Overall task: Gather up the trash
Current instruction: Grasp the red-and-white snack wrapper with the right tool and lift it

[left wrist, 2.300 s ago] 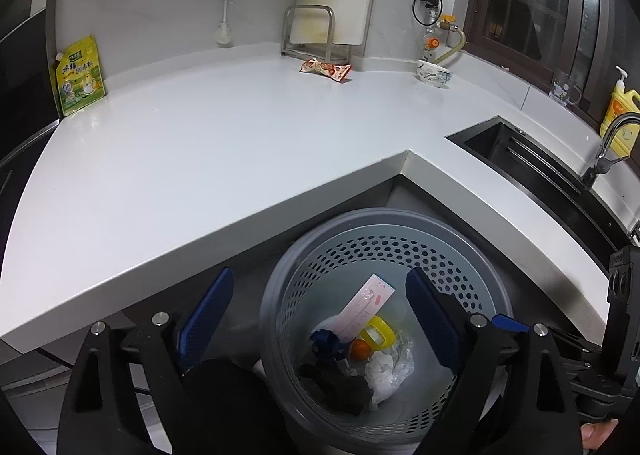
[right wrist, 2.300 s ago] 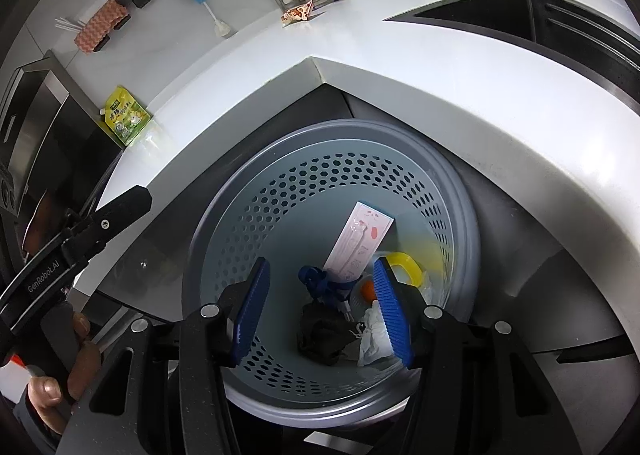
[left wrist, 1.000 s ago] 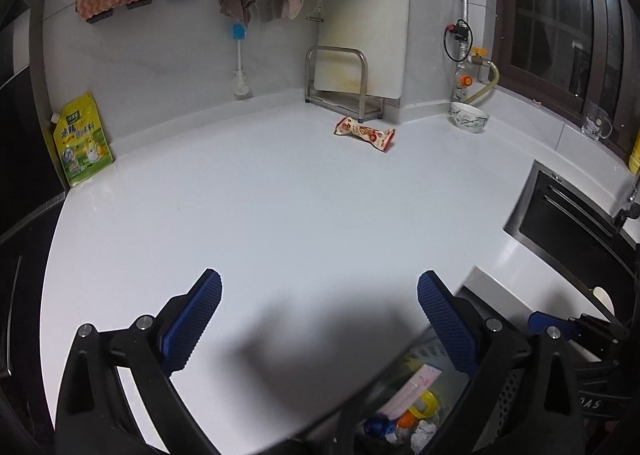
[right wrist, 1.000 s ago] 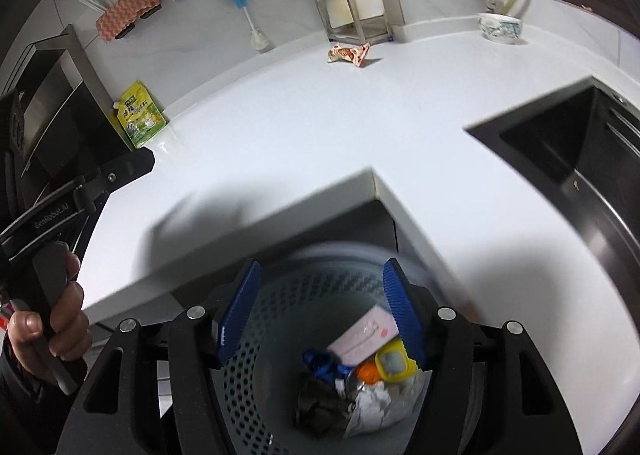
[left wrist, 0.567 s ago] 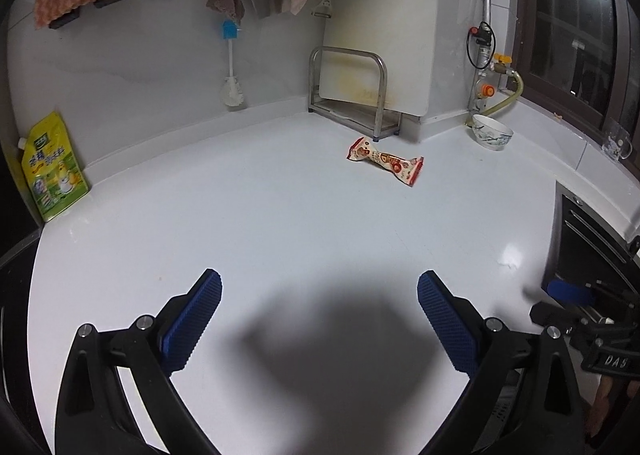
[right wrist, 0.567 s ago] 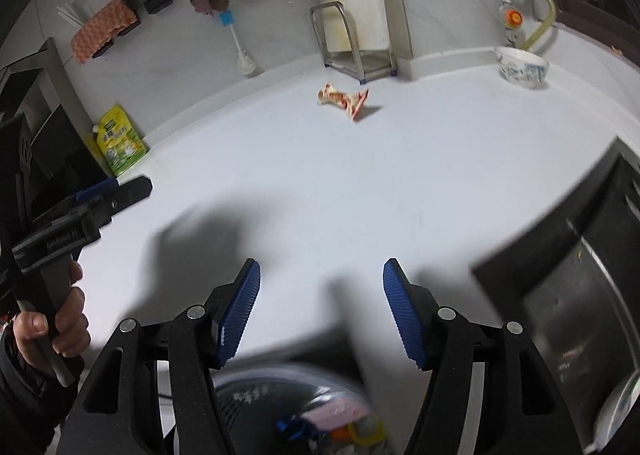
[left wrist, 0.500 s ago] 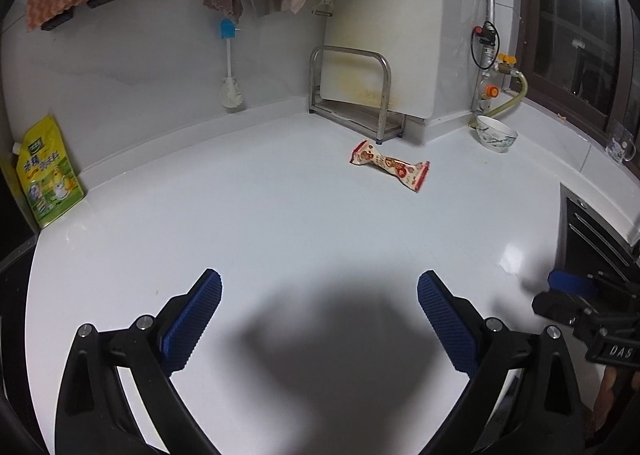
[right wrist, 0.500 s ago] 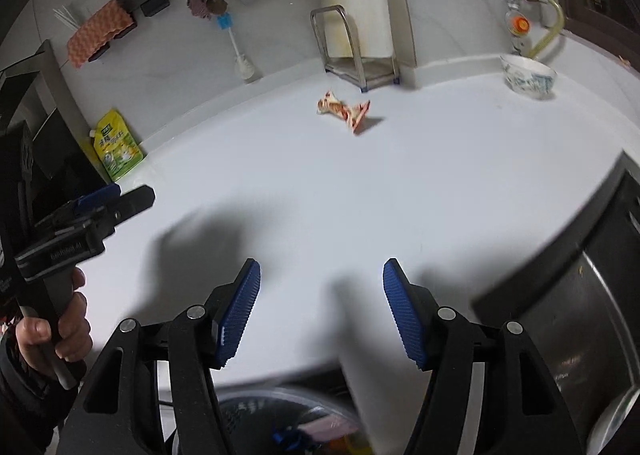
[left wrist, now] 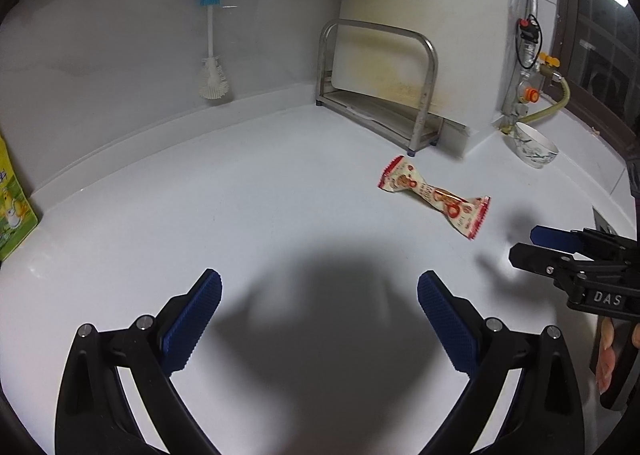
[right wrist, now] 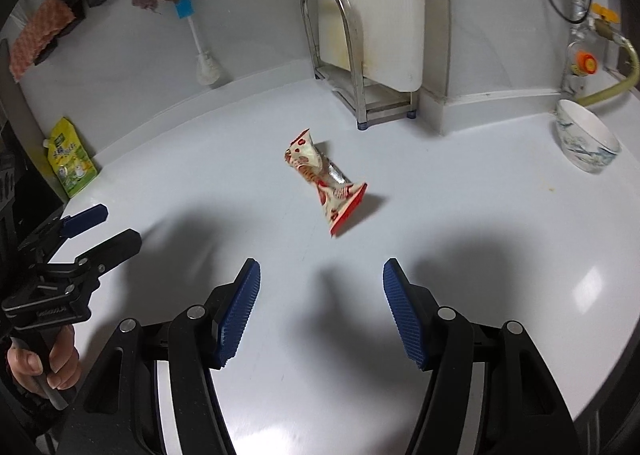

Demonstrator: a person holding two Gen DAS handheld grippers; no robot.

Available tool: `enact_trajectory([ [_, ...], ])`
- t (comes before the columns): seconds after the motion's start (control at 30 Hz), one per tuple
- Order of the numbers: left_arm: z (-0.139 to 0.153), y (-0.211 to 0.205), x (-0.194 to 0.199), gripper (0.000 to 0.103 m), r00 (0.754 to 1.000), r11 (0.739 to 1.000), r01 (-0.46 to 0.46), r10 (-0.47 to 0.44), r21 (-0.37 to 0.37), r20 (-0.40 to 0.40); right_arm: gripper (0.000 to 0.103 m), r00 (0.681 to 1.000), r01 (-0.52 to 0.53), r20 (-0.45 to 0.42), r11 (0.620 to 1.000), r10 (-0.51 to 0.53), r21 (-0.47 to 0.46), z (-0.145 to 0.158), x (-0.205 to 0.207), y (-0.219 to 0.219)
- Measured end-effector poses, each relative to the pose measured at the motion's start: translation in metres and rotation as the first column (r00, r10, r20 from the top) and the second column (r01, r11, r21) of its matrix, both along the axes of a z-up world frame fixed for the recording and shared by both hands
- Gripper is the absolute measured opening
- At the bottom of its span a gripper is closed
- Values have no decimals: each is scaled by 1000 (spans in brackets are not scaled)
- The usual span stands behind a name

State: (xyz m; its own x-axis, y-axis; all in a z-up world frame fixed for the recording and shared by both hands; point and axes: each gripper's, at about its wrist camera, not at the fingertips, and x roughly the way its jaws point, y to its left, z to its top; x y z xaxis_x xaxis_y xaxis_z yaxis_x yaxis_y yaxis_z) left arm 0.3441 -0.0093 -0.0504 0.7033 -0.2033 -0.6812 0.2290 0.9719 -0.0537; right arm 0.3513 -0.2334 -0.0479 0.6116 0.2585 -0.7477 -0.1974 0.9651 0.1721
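A crumpled red and white snack wrapper [left wrist: 434,195] lies on the white counter [left wrist: 260,207] in front of the metal rack; in the right wrist view the wrapper [right wrist: 325,181] is just ahead of the fingers. My left gripper [left wrist: 319,313] is open and empty, above the counter, well short of the wrapper. My right gripper [right wrist: 321,305] is open and empty, a short way in front of the wrapper. The right gripper also shows at the right edge of the left wrist view [left wrist: 560,251], and the left gripper at the left of the right wrist view [right wrist: 92,231].
A metal rack [left wrist: 380,95] with a white board stands at the back wall. A bottle brush [left wrist: 212,67] leans on the wall. A white bowl [right wrist: 586,143] sits at the right by a yellow hose. A green pouch [right wrist: 72,165] stands at the left.
Both grippers have moved up from over the trash bin and forward over the counter toward the wrapper. The bin has dropped out of view. Both stay open.
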Motion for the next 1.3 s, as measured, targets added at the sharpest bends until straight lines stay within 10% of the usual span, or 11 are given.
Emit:
enact_trajectory([
  [0.5,-10,-3,15,97,1000,1000,15,-15,10,-4,61,999,-34,-42,999,34,-3,-23,61,17],
  [0.8,-9,-1,14,97,1000,1000,18,-18,2,1,16,997,-71,-28,997,72,6,-29,57,25],
  [1.3,-6,2,8,97,993,993,116,-117,14,32,14,943,-319,-54,941,327,115,-34,15,8],
])
